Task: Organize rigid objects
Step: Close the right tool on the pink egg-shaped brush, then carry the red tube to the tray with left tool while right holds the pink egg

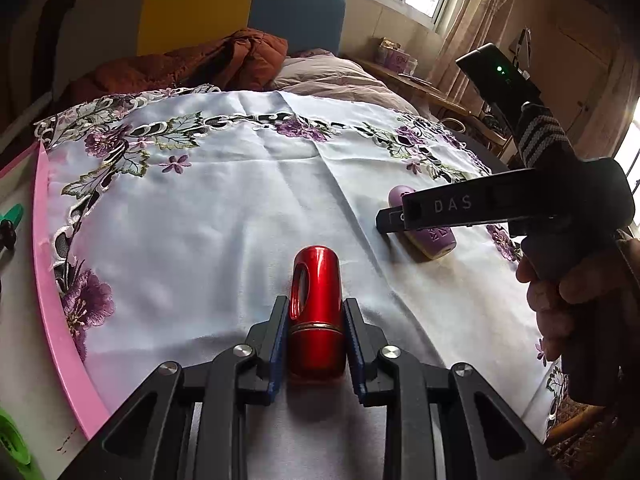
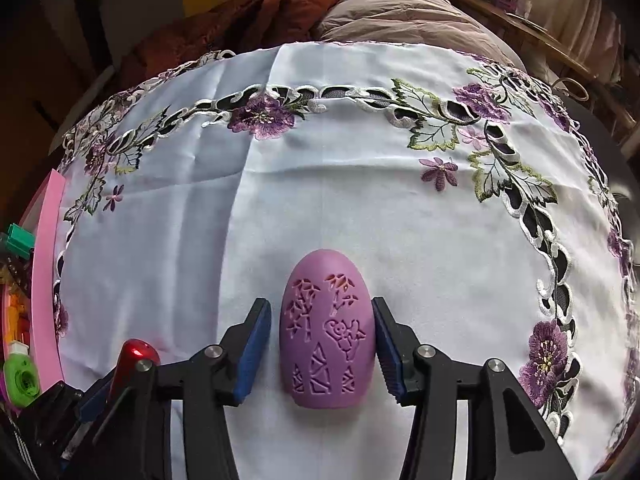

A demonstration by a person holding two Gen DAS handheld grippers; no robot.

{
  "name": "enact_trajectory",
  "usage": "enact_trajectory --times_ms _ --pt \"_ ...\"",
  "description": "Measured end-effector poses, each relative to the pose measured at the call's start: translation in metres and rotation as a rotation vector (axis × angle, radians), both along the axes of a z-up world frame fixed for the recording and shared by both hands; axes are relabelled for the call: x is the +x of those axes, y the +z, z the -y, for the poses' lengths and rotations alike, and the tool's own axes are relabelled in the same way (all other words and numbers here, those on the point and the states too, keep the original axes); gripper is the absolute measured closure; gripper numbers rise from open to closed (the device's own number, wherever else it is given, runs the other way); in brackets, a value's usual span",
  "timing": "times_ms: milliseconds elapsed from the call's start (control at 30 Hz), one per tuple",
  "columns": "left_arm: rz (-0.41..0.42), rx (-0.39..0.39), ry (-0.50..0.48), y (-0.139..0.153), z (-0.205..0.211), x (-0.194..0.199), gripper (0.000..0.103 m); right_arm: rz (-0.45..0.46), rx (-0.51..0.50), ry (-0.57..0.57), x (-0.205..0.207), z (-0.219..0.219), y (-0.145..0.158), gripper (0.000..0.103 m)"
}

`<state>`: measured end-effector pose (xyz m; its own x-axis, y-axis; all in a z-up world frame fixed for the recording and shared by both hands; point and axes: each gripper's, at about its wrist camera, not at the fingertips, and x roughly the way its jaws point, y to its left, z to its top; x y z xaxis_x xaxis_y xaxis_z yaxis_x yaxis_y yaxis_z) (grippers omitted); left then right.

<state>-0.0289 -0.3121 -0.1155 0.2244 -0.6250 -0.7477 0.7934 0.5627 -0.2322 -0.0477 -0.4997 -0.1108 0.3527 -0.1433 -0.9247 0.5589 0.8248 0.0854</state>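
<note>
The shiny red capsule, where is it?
The red capsule lies on the embroidered cloth, between the left claw's fingers, left of the purple egg.

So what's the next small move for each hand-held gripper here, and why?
Probably close both. The left hand-held gripper straddles the red capsule and the right hand-held gripper straddles the purple egg-shaped case, both lying on the tablecloth, with small gaps remaining.

Glossy red metal capsule lying on cloth; carved purple egg-shaped shell lying right of it, possibly hollow.
</note>
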Motion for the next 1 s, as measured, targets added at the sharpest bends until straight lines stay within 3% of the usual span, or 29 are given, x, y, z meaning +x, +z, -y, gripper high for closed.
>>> enact_trajectory --times_ms 200,267,567,1000 --pt "0.007 0.0 0.007 0.0 0.0 -0.001 0.076 -0.01 -0.028 0.017 -0.001 -0.005 0.001 0.048" --pt "0.013 0.004 0.008 0.001 0.001 -0.002 0.076 -0.02 -0.059 0.018 0.0 -0.006 0.002 0.059" --pt "0.037 0.021 0.012 0.001 0.003 -0.004 0.076 -0.016 -0.037 0.005 -0.003 -0.003 0.001 0.058" --pt "0.041 0.042 0.046 0.015 -0.006 -0.009 0.077 -0.038 -0.134 0.071 0.003 -0.017 0.001 0.059"
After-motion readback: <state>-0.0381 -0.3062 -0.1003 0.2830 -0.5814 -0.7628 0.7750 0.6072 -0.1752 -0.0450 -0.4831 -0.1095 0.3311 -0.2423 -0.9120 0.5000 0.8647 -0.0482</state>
